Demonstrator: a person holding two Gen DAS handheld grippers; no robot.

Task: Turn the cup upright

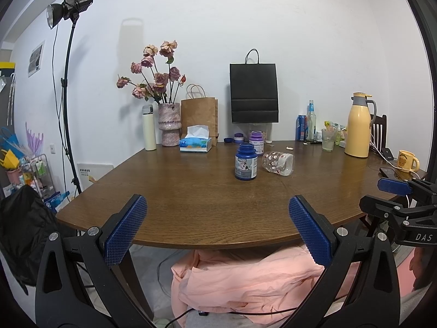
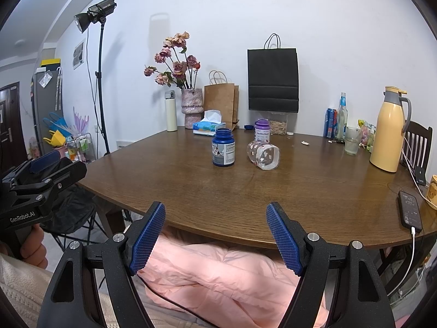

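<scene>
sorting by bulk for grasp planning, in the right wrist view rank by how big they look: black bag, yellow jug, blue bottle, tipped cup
1. black bag
2. yellow jug
3. blue bottle and cup: look alike, not ranked.

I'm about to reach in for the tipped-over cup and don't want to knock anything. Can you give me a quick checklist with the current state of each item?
1. Cup lying on its side on the table, still to be flipped: ok.
2. Right gripper open and holding nothing: ok.
3. Left gripper open and holding nothing: ok.
4. Bare table between the grippers and the cup: ok.
5. Room beside the cup: not ok, the blue bottle stands close on its left and the purple bottle just behind.
6. Cup dry inside: cannot tell.
</scene>
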